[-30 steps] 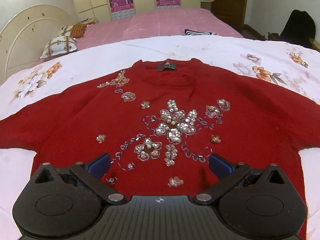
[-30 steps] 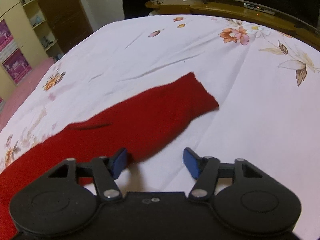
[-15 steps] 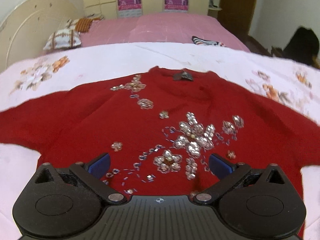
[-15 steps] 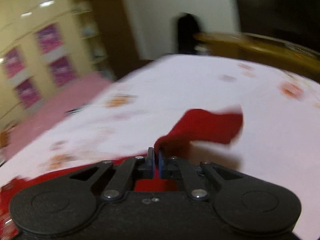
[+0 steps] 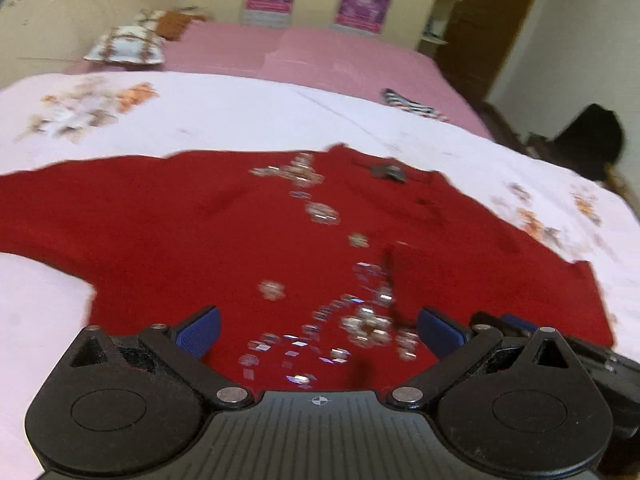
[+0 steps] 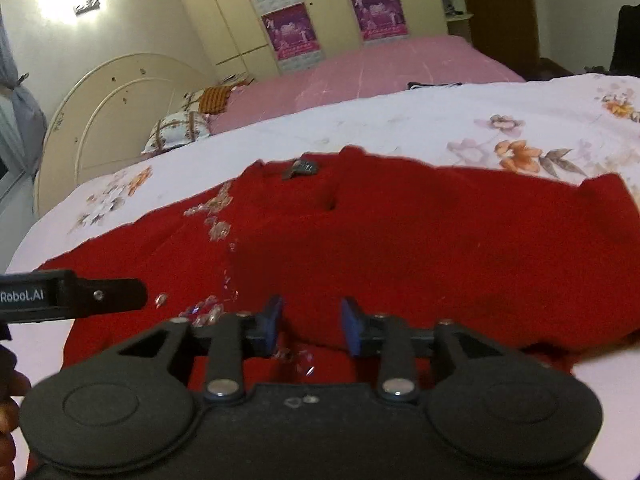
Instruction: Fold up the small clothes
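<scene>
A red sweater (image 5: 200, 220) with sequin flowers (image 5: 320, 212) lies face up on the white floral sheet (image 5: 240, 116). Its right sleeve (image 6: 420, 256) is folded across the chest, the cuff edge near the sequins. My right gripper (image 6: 312, 326) hovers low over the sleeve's near edge. Its jaws are opening, with red fabric lying between the blue pads but not pinched. My left gripper (image 5: 320, 330) is open over the sweater's lower front and holds nothing. One of its fingers (image 6: 116, 296) shows at the left of the right wrist view.
A pink bed (image 5: 320, 56) with pillows (image 5: 128, 44) and a cream headboard (image 6: 112, 112) adjoins the sheet behind. A striped garment (image 5: 408, 104) lies on the pink bed's edge. A dark bag-like shape (image 5: 592, 140) sits far right.
My right gripper shut on the sleeve's cuff, swung it over onto the sweater's chest, and has let go. The left gripper slid leftward along the hem and rolled slightly.
</scene>
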Available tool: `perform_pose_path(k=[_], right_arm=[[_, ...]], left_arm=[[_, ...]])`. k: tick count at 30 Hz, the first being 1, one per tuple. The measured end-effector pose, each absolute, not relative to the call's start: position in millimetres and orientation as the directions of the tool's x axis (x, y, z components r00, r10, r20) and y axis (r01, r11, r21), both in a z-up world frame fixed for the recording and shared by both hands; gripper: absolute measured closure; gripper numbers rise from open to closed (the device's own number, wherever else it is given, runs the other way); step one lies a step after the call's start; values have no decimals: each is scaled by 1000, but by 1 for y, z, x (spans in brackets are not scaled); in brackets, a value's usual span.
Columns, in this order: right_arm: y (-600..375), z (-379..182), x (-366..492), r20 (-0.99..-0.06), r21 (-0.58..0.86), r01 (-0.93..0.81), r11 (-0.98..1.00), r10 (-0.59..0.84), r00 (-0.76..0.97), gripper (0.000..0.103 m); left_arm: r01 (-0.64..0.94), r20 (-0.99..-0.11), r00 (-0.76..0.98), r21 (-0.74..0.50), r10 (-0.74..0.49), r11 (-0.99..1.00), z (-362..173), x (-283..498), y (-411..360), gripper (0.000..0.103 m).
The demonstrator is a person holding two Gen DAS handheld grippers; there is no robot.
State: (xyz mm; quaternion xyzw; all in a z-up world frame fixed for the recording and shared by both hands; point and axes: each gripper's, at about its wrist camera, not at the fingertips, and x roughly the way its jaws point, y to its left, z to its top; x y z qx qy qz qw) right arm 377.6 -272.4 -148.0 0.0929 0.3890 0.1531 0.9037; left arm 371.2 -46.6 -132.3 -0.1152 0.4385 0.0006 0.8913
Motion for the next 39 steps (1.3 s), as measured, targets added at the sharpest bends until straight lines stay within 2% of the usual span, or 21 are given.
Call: perform_pose_path(k=[5, 9, 10, 11, 12, 21, 22, 23, 25, 27, 28, 35, 39], right_arm=[[-308, -124, 353, -623, 202, -154, 967, 248, 742, 43], [-337, -125, 339, -621, 153, -92, 984, 168, 765, 42], [-339, -128, 334, -623, 150, -78, 986, 155, 767, 42], [-344, -130, 331, -626, 152, -64, 986, 146, 766, 42], [-349, -131, 327, -628, 153, -52, 987, 137, 766, 42], [-381, -150, 311, -664, 147, 62, 987, 52, 746, 42], [-383, -152, 311, -666, 149, 69, 986, 48, 744, 42], [-384, -152, 311, -668, 150, 76, 986, 44, 743, 42], [-385, -154, 312, -671, 147, 82, 986, 38, 741, 42], [-387, -154, 311, -670, 149, 85, 985, 38, 741, 42], [-387, -154, 312, -672, 147, 86, 985, 35, 740, 42], [-388, -153, 318, -663, 98, 100, 990, -10, 749, 42], [-381, -157, 329, -667, 69, 90, 994, -21, 745, 41]], left_arm=[[-7, -759, 603, -314, -246, 950, -144, 380, -73, 0], [-11, -758, 573, -388, -312, 922, -159, 391, -90, 1], [-22, -756, 569, -408, -324, 913, -162, 393, -91, 12], [-26, -750, 564, -433, -344, 901, -166, 395, -93, 31], [-33, -751, 550, -457, -366, 889, -171, 399, -95, 35], [-131, -698, 631, -526, -338, 841, -180, 402, -100, 37], [-140, -695, 639, -525, -328, 840, -180, 402, -101, 50], [-122, -674, 652, -546, -348, 829, -182, 401, -100, 72], [-138, -690, 637, -542, -345, 829, -188, 405, -102, 85], [-134, -693, 641, -522, -328, 842, -189, 405, -104, 88], [-133, -698, 643, -509, -317, 851, -188, 405, -103, 98], [-115, -588, 768, -518, -255, 848, -146, 395, -67, 98], [-158, -573, 800, -490, -180, 858, -132, 395, -29, 98]])
